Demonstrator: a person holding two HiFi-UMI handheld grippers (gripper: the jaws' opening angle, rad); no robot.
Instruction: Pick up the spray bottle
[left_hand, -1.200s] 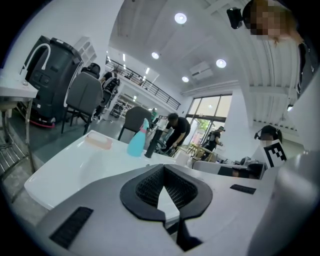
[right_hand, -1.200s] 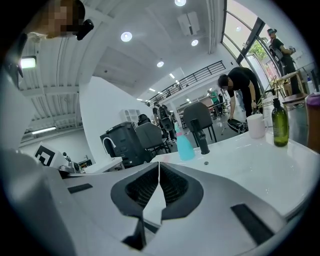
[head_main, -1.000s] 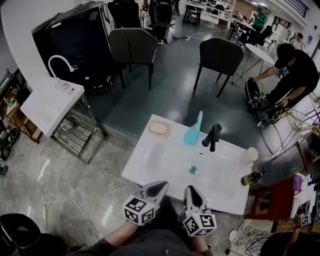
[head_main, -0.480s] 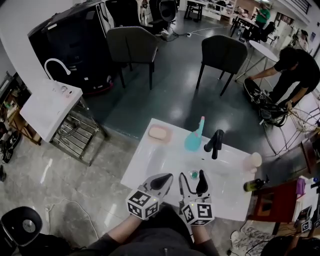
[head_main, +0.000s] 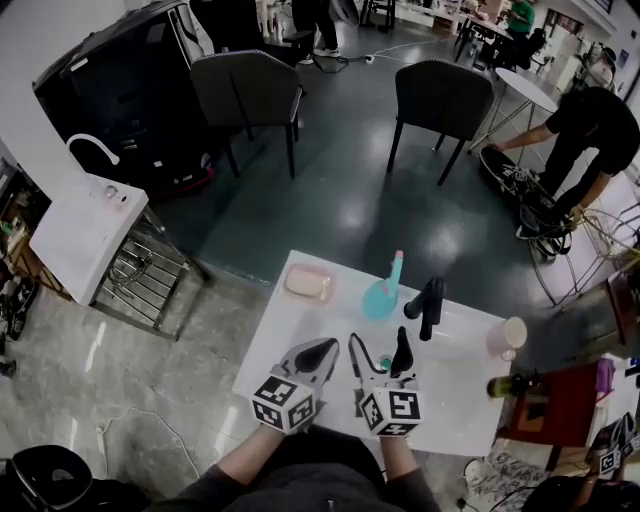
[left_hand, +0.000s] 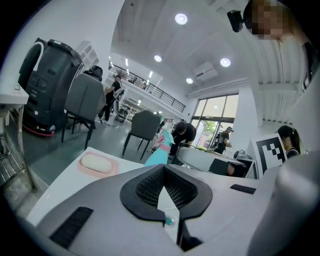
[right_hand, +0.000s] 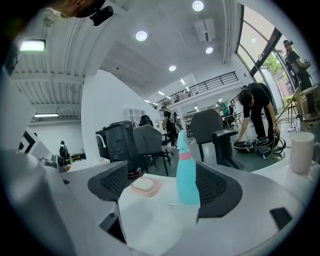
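Observation:
The teal spray bottle (head_main: 382, 291) with a pink collar stands upright at the back of the white sink top (head_main: 290, 345), just left of the black faucet (head_main: 425, 303). My right gripper (head_main: 378, 350) hovers over the basin a short way in front of it, jaws opening and nothing between them. In the right gripper view the spray bottle (right_hand: 187, 175) shows ahead between the two pads, apart from both. My left gripper (head_main: 312, 355) is shut and empty, left of the right one. From the left gripper view the spray bottle (left_hand: 160, 152) is partly hidden behind the jaws.
A pink soap dish (head_main: 308, 285) with a bar sits at the sink top's back left. A pale cup (head_main: 510, 333) and a dark bottle (head_main: 510, 385) stand at its right end. The drain (head_main: 384, 362) lies under my right gripper. Chairs and a bending person are beyond.
Both grippers moved forward over the basin toward the bottle. The right gripper's jaws went from shut to wide apart; the left stayed shut.

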